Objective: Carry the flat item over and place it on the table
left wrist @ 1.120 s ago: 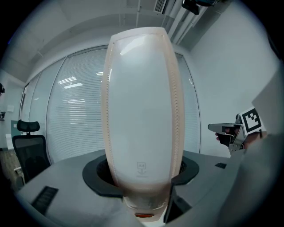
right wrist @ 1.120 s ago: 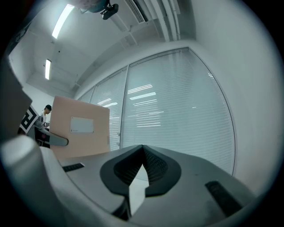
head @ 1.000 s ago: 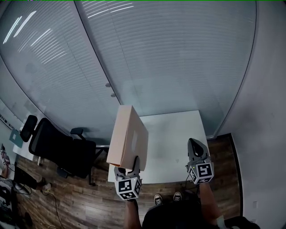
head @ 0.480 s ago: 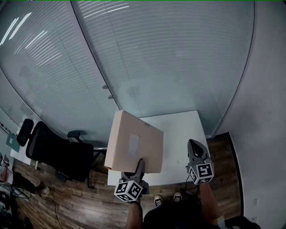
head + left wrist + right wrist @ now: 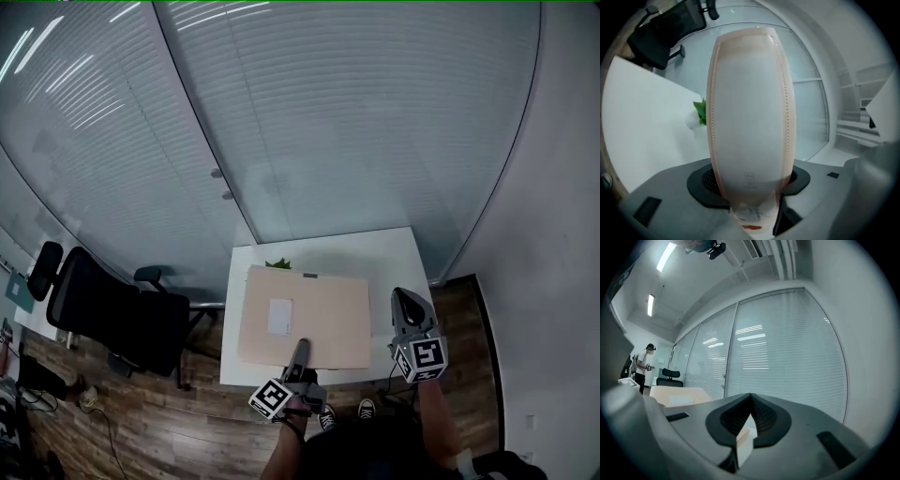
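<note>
Over the white square desk (image 5: 394, 246) you have the flat beige cardboard box (image 5: 323, 314) lying level. Its broad face is up, with a white rectangular label (image 5: 279, 316) on the left half of that face.

Agreed, and your left gripper (image 5: 301, 345) has it by the middle of the near edge. The jaws pinch the box's thin side between them. In the left gripper view the box runs straight out ahead, seen end on.

Where on the desk do you make it?

Toward the near left. Your box's near edge lies just inside the desk's near edge and its left edge is close to the desk's left edge. Bare white strips show along the right and far edges. I cannot tell whether the underside rests on the top or sits just above it.

A small green plant (image 5: 277, 264) stands at the far edge, just beyond the box's far left corner.

Your right gripper (image 5: 405, 298) hangs over the desk's near right corner, apart from the box. Its jaws are pressed together at the tips with nothing between them.

Left of the desk, a black office chair (image 5: 103, 314) stands on the wooden floor (image 5: 150, 422).
</note>
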`<action>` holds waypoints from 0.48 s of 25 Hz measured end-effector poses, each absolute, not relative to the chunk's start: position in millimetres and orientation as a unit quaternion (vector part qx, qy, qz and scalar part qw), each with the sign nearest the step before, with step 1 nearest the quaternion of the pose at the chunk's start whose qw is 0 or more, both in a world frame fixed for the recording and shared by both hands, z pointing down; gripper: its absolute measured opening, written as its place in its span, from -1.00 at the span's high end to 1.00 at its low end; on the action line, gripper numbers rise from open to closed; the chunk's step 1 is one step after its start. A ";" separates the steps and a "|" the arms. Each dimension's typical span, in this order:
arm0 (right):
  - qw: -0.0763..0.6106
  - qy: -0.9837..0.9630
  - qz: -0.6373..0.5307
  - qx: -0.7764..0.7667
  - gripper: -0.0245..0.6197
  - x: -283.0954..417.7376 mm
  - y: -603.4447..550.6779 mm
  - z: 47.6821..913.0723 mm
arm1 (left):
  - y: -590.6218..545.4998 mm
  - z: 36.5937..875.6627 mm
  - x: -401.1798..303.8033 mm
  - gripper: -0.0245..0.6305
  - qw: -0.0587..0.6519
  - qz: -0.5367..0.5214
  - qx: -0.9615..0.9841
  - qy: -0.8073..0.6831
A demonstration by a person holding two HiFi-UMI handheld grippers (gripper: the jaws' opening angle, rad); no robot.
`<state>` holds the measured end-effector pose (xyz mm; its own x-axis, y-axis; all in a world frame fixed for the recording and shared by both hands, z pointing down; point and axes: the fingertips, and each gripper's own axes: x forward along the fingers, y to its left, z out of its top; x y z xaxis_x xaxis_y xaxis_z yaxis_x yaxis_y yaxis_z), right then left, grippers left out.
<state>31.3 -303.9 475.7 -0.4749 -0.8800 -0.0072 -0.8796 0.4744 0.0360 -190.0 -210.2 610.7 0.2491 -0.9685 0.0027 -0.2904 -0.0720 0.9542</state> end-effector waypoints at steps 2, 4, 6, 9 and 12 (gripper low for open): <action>0.010 -0.858 -0.017 0.513 0.91 31.5 -304.1 476.7 | -206.0 628.8 -184.8 0.10 0.500 -0.379 0.613 -0.480; 0.014 -0.858 -0.017 0.514 0.91 32.7 -303.9 477.8 | -203.2 643.7 -181.1 0.10 0.522 -0.393 0.593 -0.470; 0.017 -0.857 -0.014 0.515 0.91 34.4 -304.0 480.8 | -201.8 662.5 -180.3 0.10 0.540 -0.397 0.575 -0.469; 0.022 -0.856 -0.010 0.516 0.91 36.8 -302.8 488.4 | -199.7 695.0 -179.2 0.10 0.566 -0.389 0.549 -0.477; 0.029 -0.855 -0.007 0.518 0.91 38.8 -300.4 492.3 | -197.1 719.8 -174.8 0.10 0.588 -0.375 0.529 -0.484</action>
<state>38.8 -300.4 492.3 -0.4617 -0.8860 0.0431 -0.8852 0.4633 0.0419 -174.8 -197.1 719.8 0.2502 -0.9528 0.1722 -0.0700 0.1596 0.9847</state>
